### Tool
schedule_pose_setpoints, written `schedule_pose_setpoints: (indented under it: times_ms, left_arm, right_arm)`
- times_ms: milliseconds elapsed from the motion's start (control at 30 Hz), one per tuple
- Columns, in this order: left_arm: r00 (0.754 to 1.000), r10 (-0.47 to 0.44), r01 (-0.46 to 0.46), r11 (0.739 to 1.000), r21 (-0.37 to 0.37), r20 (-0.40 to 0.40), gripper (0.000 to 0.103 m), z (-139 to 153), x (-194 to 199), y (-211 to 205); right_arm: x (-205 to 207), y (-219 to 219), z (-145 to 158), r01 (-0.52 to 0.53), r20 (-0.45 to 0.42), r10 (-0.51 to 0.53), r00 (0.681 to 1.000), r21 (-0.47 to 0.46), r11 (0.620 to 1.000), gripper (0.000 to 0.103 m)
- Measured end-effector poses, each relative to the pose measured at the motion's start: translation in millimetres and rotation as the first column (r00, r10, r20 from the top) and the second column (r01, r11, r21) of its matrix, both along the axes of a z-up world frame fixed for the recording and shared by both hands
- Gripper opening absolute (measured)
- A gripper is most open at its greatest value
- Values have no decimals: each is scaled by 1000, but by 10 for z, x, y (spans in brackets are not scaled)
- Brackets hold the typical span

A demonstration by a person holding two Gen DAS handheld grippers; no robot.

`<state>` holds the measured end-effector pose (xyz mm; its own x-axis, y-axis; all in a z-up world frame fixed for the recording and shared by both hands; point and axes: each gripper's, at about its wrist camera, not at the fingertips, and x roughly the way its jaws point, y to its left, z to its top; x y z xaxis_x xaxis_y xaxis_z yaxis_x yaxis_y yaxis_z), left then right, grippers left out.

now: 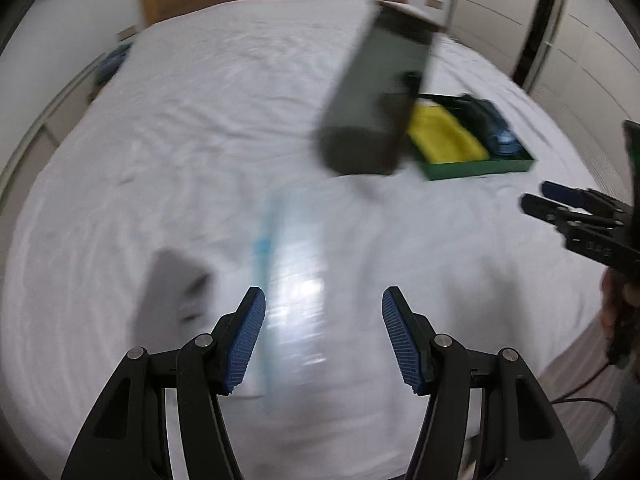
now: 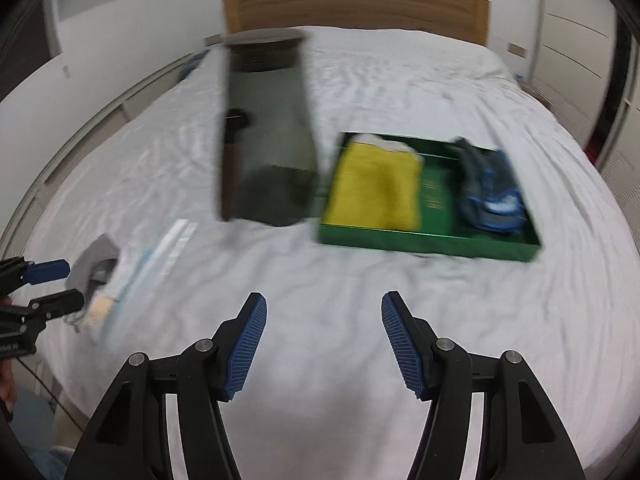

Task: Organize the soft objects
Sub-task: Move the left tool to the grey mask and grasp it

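Both frames are blurred. In the left wrist view, the left gripper (image 1: 323,334) is seen with its jaws standing about half apart; nothing is clamped between the blue pads (image 1: 246,340), and nothing is touched. Below and between them a clear plastic bag (image 1: 294,280) with a pale blue edge is laid flat on the white bed (image 1: 160,140). Just left of the bag one grey cloth (image 1: 172,284) is seen, rumpled, with a darker patch in it.

In the right wrist view, the right gripper (image 2: 323,338) is likewise held about half open and empty, only bare sheet being seen between its pads (image 2: 247,344). The left gripper appears at the left edge of that view, close beside the grey cloth, its jaws parted; whether the cloth is touched cannot be told.

Farther off, one tall dark box (image 2: 266,128) is stood upright on the bed. Just right of it one green tray (image 2: 428,240) is placed, and two soft things are counted in it: one yellow cloth (image 2: 376,184), folded, in the left part, and one blue-and-dark garment (image 2: 486,188), bunched, in the right part. They are kept apart by a bare green strip.

Beyond everything one wooden headboard (image 2: 356,8) is seen against the wall.
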<state>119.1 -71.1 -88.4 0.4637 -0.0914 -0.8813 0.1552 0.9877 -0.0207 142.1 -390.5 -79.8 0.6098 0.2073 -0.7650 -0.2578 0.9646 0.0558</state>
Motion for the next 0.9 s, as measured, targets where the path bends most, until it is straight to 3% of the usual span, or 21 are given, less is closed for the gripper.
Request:
schedule_pose_setpoints:
  times_ms: [133, 333, 533, 900]
  left_arm:
    - [999, 46, -46, 998, 47, -12, 55, -127, -26, 590]
    - [995, 64, -61, 997, 37, -75, 55, -460, 62, 1098]
    - [990, 62, -60, 998, 21, -126, 55, -800, 241, 1289]
    - [980, -10, 21, 998, 51, -198, 55, -1180, 564, 1266]
  right_arm:
    - [-27, 502, -25, -64, -4, 64, 998, 16, 998, 60]
    - [4, 1196, -212, -117, -40, 120, 992, 56, 992, 60]
    - [101, 1742, -555, -184, -120, 187, 975, 38, 982, 60]
    - [354, 2147, -898, -218, -181, 223, 958, 48, 975, 60]
